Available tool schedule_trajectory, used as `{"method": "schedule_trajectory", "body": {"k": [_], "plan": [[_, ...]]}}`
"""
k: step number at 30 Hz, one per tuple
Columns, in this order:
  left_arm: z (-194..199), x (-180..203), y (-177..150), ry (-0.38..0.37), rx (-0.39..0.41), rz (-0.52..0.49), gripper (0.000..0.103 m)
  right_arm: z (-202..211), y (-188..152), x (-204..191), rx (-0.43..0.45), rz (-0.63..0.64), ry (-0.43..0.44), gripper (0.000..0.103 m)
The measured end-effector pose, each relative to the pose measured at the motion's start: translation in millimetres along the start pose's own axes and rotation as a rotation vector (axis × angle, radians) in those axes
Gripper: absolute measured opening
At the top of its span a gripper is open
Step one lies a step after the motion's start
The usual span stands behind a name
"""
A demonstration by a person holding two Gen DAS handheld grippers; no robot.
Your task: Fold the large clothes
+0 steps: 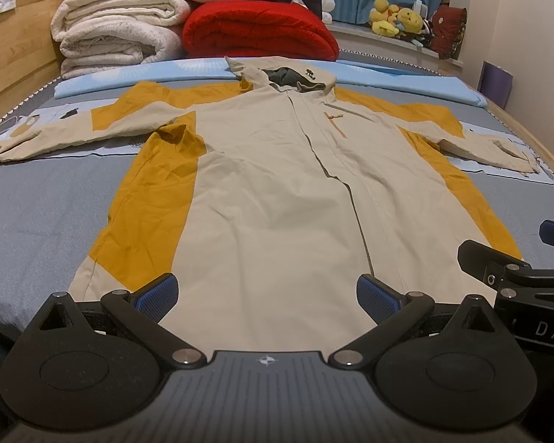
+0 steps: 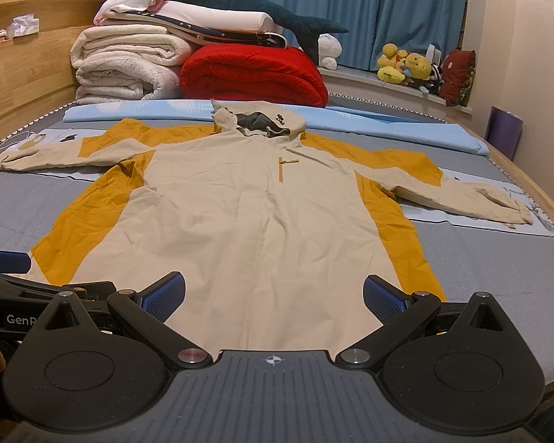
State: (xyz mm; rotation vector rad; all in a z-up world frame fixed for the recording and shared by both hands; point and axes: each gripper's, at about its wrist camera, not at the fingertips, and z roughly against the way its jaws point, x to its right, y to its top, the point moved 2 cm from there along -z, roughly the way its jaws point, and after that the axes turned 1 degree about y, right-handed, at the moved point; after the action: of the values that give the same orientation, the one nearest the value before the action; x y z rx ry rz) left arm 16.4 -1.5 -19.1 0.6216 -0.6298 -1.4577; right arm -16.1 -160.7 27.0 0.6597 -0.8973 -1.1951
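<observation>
A beige and yellow jacket (image 1: 277, 184) was spread flat on the grey bed (image 1: 37, 221), sleeves stretched out. The left gripper (image 1: 266, 295) and the right gripper (image 2: 274, 297) were held wide apart above its hem, nothing gripped.

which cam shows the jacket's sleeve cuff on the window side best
The right wrist view: the cuff lies flat on the bed, clear of the frame's edge, its opening visible. In the left wrist view the same cuff sits nearer the distorted right edge and looks smaller.
</observation>
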Motion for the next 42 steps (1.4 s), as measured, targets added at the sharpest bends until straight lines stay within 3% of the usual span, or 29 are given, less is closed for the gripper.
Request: {"method": "schedule_trajectory", "body": {"k": [10,17,23,30,33,35,42], "plan": [[0.0,1.3,-2.4,-0.011,0.024,0.003,0.102,0.1,-0.9,-0.3,-0.001,-0.004,0.002,0.102],[4.9,4.3,-3.9,-0.08,0.079,0.025,0.103,-1.5,0.5,-1.2,0.023,-0.03,-0.004,0.102],[17.3,-1.1,8.4,-0.035,0.138,0.007,0.103,2.4,8.0,8.7,0.054,-0.067,-0.007,0.102],[47.5,-11.4,72.3,0.018,0.329,-0.043,0.102,15.7,19.4,27.4,0.107,-0.117,-0.009,0.102],[47.8,-15.4,108.9,0.008,0.365,-0.043,0.102,24.8,26.2,34.6,0.16,-0.127,-0.014,0.102],[33.8,-18.1,129.6,-0.014,0.355,-0.041,0.102,29.2,29.3,37.0,0.194,-0.119,-0.038,0.102],[-48.7,-55.1,187.0,-0.084,0.235,0.072,0.075,27.0,37.6,45.1,0.226,-0.105,-0.078,0.097]]}}
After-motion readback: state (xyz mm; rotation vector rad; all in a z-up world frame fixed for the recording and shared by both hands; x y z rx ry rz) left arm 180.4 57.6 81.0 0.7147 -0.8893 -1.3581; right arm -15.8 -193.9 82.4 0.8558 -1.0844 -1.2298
